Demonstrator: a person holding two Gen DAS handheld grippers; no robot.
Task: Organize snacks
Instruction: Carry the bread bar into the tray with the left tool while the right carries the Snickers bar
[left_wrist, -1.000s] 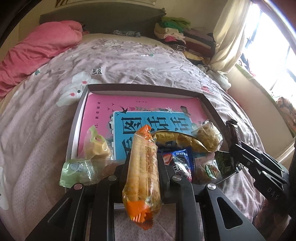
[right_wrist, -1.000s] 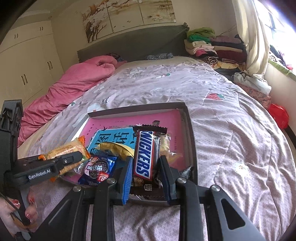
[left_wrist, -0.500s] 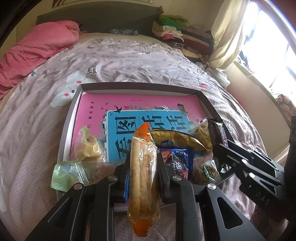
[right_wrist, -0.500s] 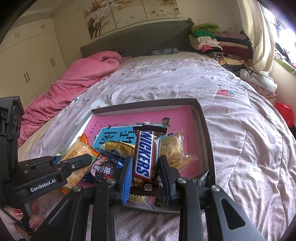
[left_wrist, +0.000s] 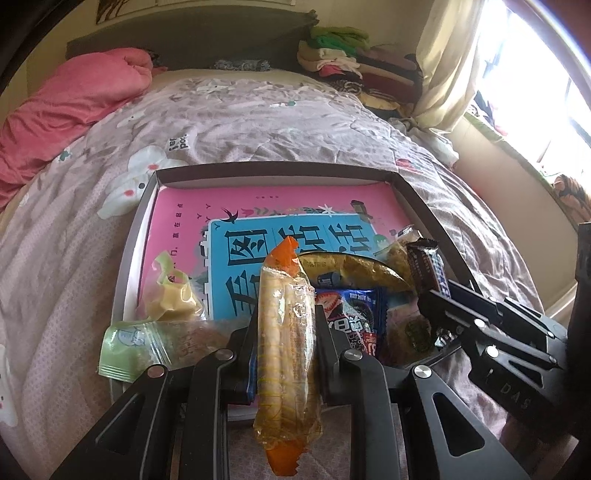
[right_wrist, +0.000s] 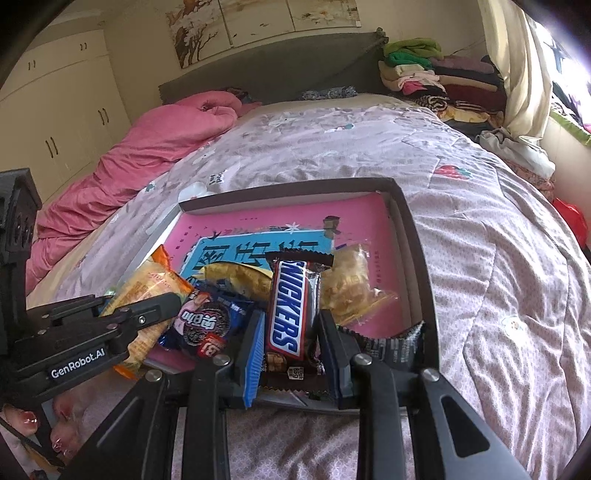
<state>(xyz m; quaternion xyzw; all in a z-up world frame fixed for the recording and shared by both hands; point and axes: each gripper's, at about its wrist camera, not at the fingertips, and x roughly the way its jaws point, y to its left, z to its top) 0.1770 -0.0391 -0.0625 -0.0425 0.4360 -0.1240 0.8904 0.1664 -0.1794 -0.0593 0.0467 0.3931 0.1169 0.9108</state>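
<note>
Evidently mid-sorting, the left tongs (left_wrist: 284, 328) clamp a biscuit packet (left_wrist: 286, 347) while the right tongs (right_wrist: 291, 332) pinch the Snickers bar (right_wrist: 290, 306), both probably hovering above the tray (right_wrist: 415, 258).

Both held snacks now sit lower, nearer the tray (left_wrist: 413, 192).

A long orange-ended biscuit pack (left_wrist: 286, 343) and a brown Snickers bar (right_wrist: 290, 310) stand tilted over the near end of a shallow tray (right_wrist: 417, 258), among a blue cookie packet (right_wrist: 207, 321) and yellow snack bags (right_wrist: 347, 284).
</note>
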